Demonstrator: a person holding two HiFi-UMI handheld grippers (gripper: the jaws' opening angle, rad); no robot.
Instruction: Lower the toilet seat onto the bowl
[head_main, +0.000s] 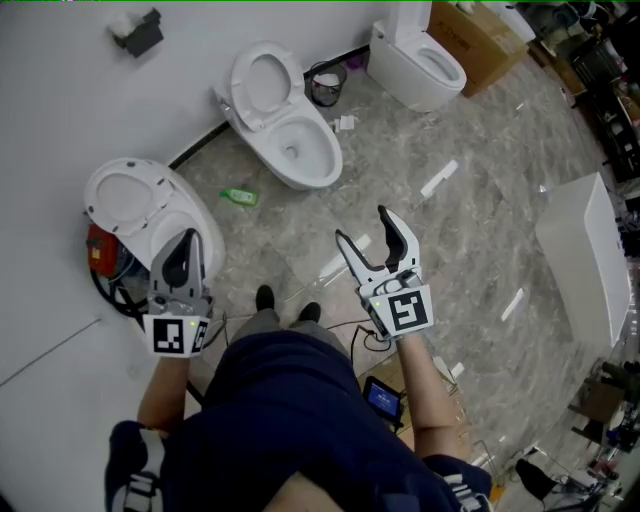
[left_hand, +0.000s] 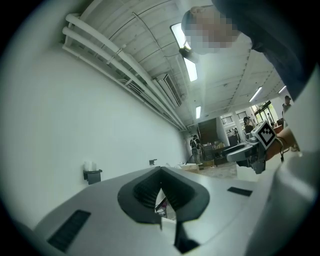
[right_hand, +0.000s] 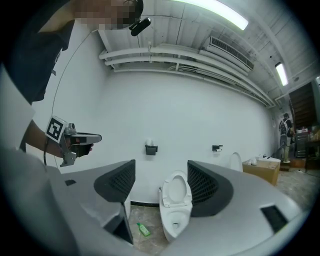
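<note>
The right gripper (right_hand: 161, 181) is standing with its jaws spread wide and gripping nothing. It is facing a white toilet (right_hand: 172, 222) by the wall, whose toilet seat (head_main: 240, 85) is standing raised above the bowl (head_main: 318, 165), well apart from the jaws, with a green bottle (right_hand: 144, 229) lying near its base. The left gripper (head_main: 183, 248) is hovering over a nearer toilet (head_main: 195, 215) with its jaws pressed together, seemingly on nothing, though only a sliver is showing between them.
</note>
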